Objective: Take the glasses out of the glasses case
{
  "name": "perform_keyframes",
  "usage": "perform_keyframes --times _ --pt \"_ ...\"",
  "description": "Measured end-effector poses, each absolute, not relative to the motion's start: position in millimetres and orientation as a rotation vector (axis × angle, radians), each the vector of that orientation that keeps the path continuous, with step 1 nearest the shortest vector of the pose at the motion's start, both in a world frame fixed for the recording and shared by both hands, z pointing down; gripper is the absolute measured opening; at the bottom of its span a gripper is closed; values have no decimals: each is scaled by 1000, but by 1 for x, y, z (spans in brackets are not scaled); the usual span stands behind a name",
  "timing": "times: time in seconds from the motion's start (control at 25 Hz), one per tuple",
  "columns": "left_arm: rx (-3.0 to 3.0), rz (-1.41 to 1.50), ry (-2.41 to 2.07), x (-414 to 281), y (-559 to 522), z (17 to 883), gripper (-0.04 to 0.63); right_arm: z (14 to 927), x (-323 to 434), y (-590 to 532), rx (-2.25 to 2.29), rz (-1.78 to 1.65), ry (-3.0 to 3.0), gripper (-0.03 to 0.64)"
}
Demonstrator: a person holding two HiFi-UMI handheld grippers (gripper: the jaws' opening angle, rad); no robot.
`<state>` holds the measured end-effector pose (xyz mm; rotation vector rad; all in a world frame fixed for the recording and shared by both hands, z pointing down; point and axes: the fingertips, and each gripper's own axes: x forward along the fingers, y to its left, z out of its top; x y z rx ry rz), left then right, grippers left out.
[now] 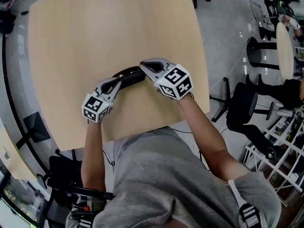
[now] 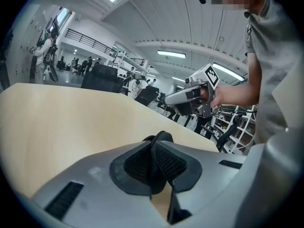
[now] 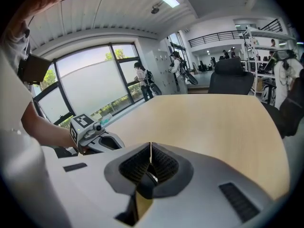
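Observation:
A black glasses case (image 1: 129,75) sits over the light wooden table (image 1: 114,27), near its front edge, between my two grippers. My left gripper (image 1: 118,82) holds its left end; in the left gripper view the gripper (image 2: 158,144) is shut, with a black edge of the case (image 2: 163,136) poking out past the pads. My right gripper (image 1: 145,69) is at the case's right end; in the right gripper view that gripper (image 3: 150,148) is shut, and a dark shiny bit of the case (image 3: 149,180) shows low between the jaws. No glasses are visible.
The table's front edge runs just below the grippers, against the person's grey shirt (image 1: 161,175). Right of the table stand black office chairs (image 1: 247,103), a round white table (image 1: 285,44) and a white wire rack (image 1: 280,175).

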<state>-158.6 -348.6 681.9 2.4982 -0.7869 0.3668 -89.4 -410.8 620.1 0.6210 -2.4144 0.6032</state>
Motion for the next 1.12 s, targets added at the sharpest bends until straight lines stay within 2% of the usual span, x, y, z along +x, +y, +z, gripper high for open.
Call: perform_keyframes --times 0.56,0.88,1.12 --pt "2539 344 -713 -144 -317 680 9 644 -108 -390 424 668 -2319 8" --pt "2701 653 -636 -118 -293 685 12 649 -114 -393 400 634 -2305 8" --pt "2759 807 -638 -111 -285 691 46 647 -115 -393 405 624 -2310 8"
